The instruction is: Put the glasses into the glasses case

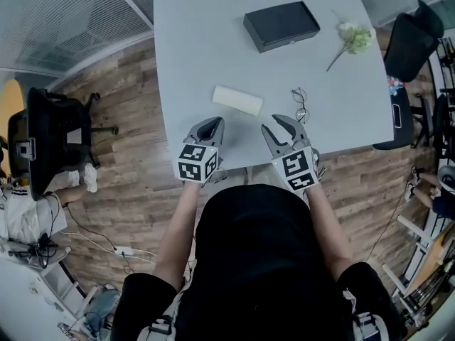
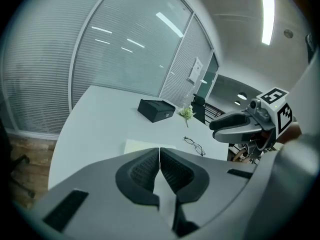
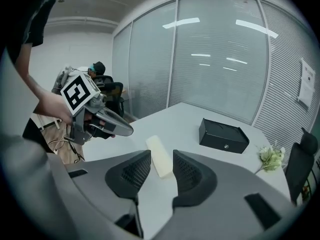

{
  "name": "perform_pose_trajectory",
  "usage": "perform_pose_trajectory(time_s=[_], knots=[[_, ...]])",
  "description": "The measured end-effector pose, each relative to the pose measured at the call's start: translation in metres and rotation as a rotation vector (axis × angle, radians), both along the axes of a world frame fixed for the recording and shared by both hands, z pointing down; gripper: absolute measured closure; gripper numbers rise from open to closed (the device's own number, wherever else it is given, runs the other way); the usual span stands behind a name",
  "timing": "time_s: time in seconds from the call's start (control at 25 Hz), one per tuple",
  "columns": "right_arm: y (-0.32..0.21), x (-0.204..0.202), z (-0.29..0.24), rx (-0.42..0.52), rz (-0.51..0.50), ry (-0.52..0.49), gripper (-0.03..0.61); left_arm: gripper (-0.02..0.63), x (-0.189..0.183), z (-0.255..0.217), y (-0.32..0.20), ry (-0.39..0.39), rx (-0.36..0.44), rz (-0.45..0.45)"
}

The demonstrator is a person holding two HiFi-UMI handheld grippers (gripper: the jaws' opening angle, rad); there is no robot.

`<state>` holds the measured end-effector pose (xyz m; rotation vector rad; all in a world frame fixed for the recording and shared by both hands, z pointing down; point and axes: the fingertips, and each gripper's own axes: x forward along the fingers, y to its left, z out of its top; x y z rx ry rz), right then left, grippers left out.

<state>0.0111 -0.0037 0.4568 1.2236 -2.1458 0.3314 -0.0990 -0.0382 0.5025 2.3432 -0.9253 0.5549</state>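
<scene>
Thin wire-framed glasses point(image 1: 301, 105) lie folded open on the grey table point(image 1: 199, 41), near its front right part; the left gripper view shows the glasses point(image 2: 194, 145) too. A cream oblong glasses case point(image 1: 238, 99) lies closed left of them, and the case point(image 3: 160, 155) sits beyond my right jaws. My left gripper point(image 1: 211, 122) hovers over the table's front edge, its jaws shut and empty point(image 2: 159, 151). My right gripper point(image 1: 284, 122) hangs beside it, just short of the glasses, jaws open with nothing between them point(image 3: 161, 157).
A black box point(image 1: 281, 25) rests at the far side of the table, with a small white-flowered sprig point(image 1: 353, 39) to its right. Office chairs point(image 1: 53, 133) stand left and right of the table point(image 1: 412, 38). Glass walls surround the room.
</scene>
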Motion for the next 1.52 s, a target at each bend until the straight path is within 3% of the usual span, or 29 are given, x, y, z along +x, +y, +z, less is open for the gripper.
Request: perform_pose_trajectory(time_s=[0.28, 0.44, 0.76, 0.92, 1.12, 1.52], knots=[[-0.014, -0.003, 0.026, -0.026, -0.059, 0.058, 0.399, 0.589, 0.001, 0.027, -0.012, -0.036, -0.040, -0.017], [-0.028, -0.003, 0.038, 0.016, -0.110, 0.154, 0.391, 0.589, 0.002, 0.043, -0.024, -0.059, -0.051, -0.026], [-0.038, -0.013, 0.068, 0.000, -0.207, 0.273, 0.348, 0.589, 0.001, 0.069, -0.036, -0.084, -0.085, -0.046], [-0.046, -0.014, 0.079, 0.013, -0.238, 0.309, 0.342, 0.589, 0.002, 0.080, -0.040, -0.102, -0.099, -0.046], [-0.049, -0.017, 0.100, -0.023, -0.282, 0.343, 0.278, 0.589, 0.003, 0.090, -0.045, -0.110, -0.119, -0.052], [-0.057, -0.016, 0.134, -0.085, -0.324, 0.396, 0.276, 0.589, 0.002, 0.102, -0.050, -0.131, -0.145, -0.058]])
